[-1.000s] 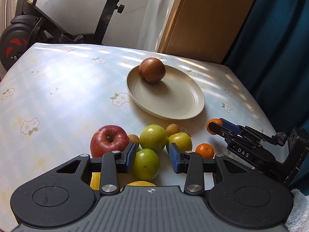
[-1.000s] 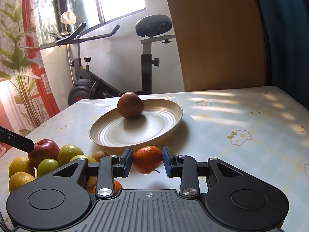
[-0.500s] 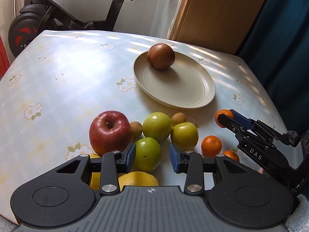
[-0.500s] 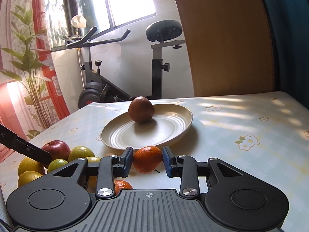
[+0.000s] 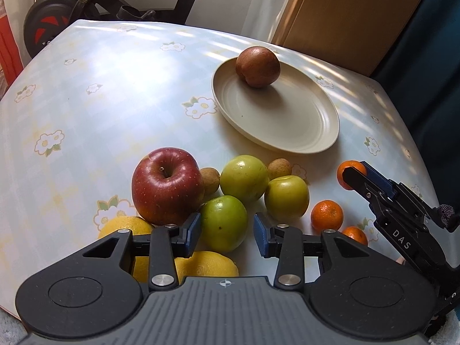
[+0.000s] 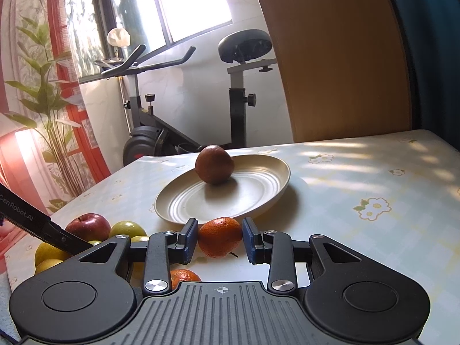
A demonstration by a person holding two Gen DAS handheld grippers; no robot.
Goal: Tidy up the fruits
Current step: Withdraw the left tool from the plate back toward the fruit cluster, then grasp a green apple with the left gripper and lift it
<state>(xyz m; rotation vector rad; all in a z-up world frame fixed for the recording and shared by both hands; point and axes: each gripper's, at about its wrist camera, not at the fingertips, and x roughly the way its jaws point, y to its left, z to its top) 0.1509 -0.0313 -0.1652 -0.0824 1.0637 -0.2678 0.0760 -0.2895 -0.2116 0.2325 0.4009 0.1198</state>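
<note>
Left gripper [image 5: 225, 237] is hovering low over the near fruit pile with jaws apart, a green apple [image 5: 223, 223] sitting in the gap; left pad looks touching or nearly touching it, right pad is clear of it. Red apple [image 5: 167, 185] is lying just left of that green apple, touching it. Two more green apples [image 5: 244, 177] [image 5: 286, 197] are sitting just beyond and to the right, with two small brown fruits [image 5: 210, 180] [image 5: 279, 168] tucked among them. Lemons [image 5: 205, 264] [image 5: 126, 227] are lying nearest, partly hidden under the left gripper's body.

Right gripper [image 6: 220, 240] is sitting at table level with jaws around a mandarin [image 6: 220, 237]; both pads are right at its sides, cannot tell if they are pressing. The mandarin is resting on the floral tablecloth [image 5: 100, 100] just in front of the near rim of the plate [image 6: 276, 185]. In the left view, the right gripper [image 5: 363, 175] is coming in from the right, with that mandarin [image 5: 346, 171] at its tip. Two other mandarins [image 5: 327, 215] [image 5: 355, 235] are lying near right of the pile.

The beige plate is holding one round brown fruit [image 5: 258, 66] on its far side. Exercise bike [image 6: 201, 100] is standing beyond the table's far edge.
</note>
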